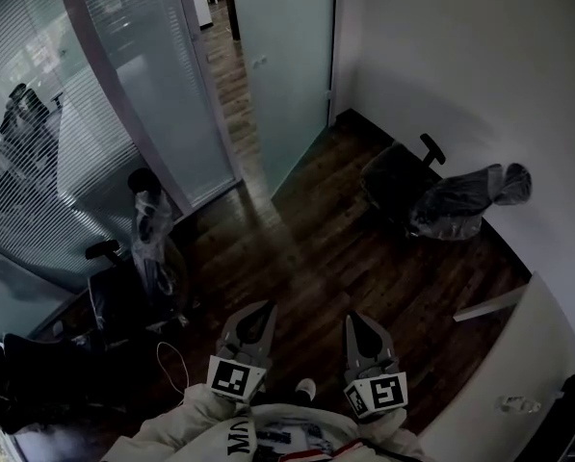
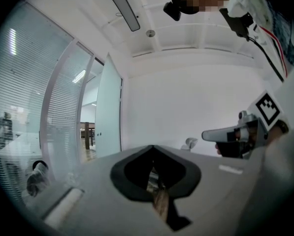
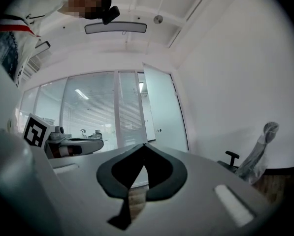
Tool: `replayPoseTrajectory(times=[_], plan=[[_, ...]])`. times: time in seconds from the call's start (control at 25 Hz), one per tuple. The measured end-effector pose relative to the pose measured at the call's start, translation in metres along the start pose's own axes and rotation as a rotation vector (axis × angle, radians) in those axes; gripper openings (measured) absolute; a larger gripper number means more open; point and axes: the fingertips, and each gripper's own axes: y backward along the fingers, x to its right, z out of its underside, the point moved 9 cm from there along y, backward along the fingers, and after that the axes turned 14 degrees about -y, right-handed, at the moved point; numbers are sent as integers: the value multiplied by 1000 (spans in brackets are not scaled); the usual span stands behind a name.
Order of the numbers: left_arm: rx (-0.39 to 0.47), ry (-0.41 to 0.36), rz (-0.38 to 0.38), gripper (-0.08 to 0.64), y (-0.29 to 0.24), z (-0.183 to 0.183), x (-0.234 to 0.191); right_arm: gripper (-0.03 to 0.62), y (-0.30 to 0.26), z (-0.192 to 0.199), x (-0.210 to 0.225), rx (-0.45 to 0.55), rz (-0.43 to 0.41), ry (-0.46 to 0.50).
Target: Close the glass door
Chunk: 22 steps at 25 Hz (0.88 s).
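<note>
Our left claw (image 1: 265,308) and right claw (image 1: 352,320) sit pinched shut, empty, well short of the door (image 1: 285,65); tips may skid on glass.

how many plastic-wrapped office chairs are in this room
2. One black plastic-wrapped office chair stands by the white wall on the right; the other stands by the striped glass partition on the left. Dark clutter at lower left may hide more.

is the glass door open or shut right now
Open: the glass door stands swung aside, and corridor floor shows through the gap beside it.
</note>
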Motion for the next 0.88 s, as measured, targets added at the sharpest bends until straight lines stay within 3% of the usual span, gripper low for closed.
replayPoseTrajectory(times=[0.32,0.6,0.88], plan=[[-7,-31,-32,3,-19,-9,15,6,14,-6,25,16,6,-19],[-2,-39,3,2,-34,-12,18,6,5,-11,39,31,21,-19],[7,-28,21,2,-89,17,1,6,-31,-13,73,18,74,-29]])
